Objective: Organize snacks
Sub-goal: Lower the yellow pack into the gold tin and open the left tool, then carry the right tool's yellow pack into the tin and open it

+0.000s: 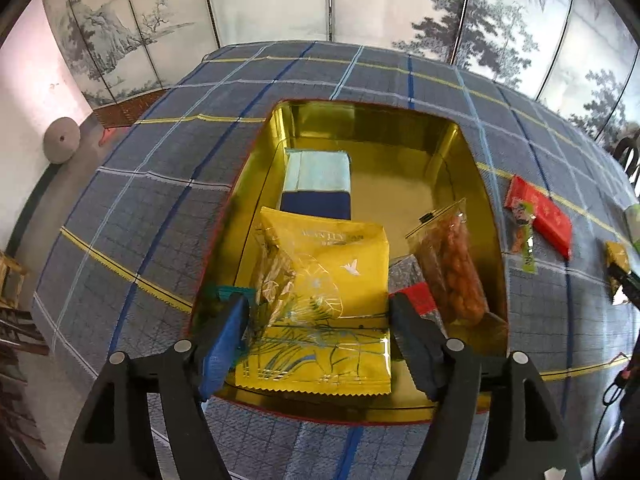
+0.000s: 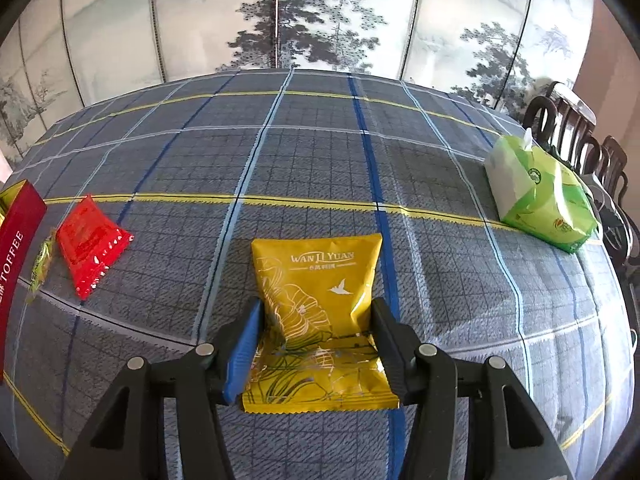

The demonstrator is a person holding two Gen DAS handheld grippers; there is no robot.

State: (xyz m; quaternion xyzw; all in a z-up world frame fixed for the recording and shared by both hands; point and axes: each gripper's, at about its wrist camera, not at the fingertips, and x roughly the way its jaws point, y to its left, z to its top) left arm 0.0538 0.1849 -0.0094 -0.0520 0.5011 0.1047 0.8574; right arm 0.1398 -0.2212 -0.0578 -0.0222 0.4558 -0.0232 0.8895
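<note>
My left wrist camera looks down into the gold tin [image 1: 476,152], which fills the middle of its frame; the right wrist view catches only the tin's red side lettered TOFFEE at its left edge. Inside the tin I count five packets: a pale blue and navy pack [image 1: 316,184] at the upper middle, a yellow sachet [image 1: 332,292] lying at the lower middle, a clear bag of orange snacks [image 1: 452,268] leaning to its right, a red and grey packet [image 1: 416,288] between those two, and a teal wrapper [image 1: 224,294] at lower left. My left gripper [image 1: 320,312] has its fingers spread either side of the sachet, clear of it, released.

Only the right view shows a second yellow sachet [image 2: 320,304] on the checked tablecloth [image 2: 320,160], clamped between the pads of my right gripper [image 2: 318,320], and one green tissue pack [image 2: 540,192] at the upper right. Both views show one red packet [image 2: 90,244] and one small green sweet [image 2: 42,260] on the cloth.
</note>
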